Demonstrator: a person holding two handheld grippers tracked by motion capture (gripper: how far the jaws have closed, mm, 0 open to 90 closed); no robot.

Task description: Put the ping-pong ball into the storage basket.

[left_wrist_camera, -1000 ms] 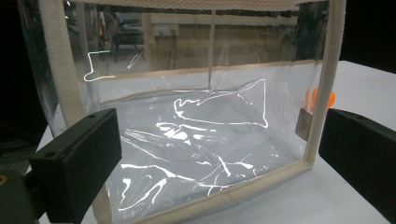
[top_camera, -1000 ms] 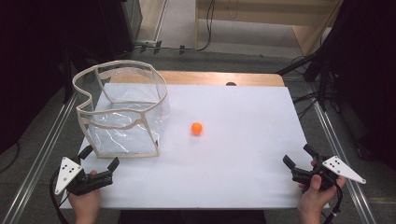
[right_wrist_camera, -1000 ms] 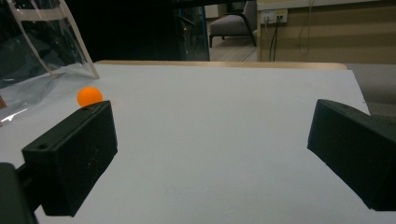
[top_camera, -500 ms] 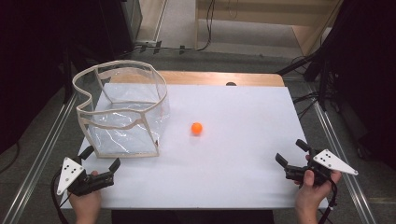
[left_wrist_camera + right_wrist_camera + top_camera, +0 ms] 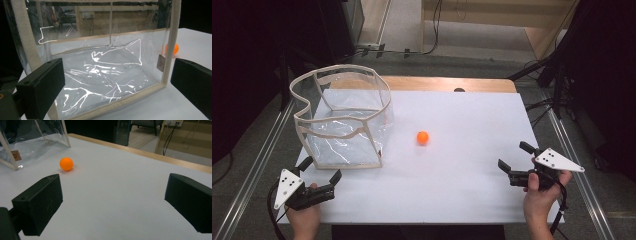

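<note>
A small orange ball (image 5: 422, 137) lies near the middle of the white table (image 5: 462, 200); the right gripper view has the ball (image 5: 66, 164) at upper left. A clear plastic bag with beige trim (image 5: 343, 120) stands open at the back left, and its near wall (image 5: 105, 75) is close ahead in the left gripper view, the ball (image 5: 175, 49) just past its right edge. My left gripper (image 5: 319, 169) is open at the front left, just short of the bag. My right gripper (image 5: 515, 155) is open at the front right, pointing toward the ball from well away.
A wooden strip (image 5: 447, 83) runs along the table's far edge. Metal rails (image 5: 257, 165) flank the table on both sides. Cables and dark equipment (image 5: 562, 65) stand beyond the right side.
My right gripper has moved left and forward over the table, toward the ball. The left gripper, ball and bag have stayed put.
</note>
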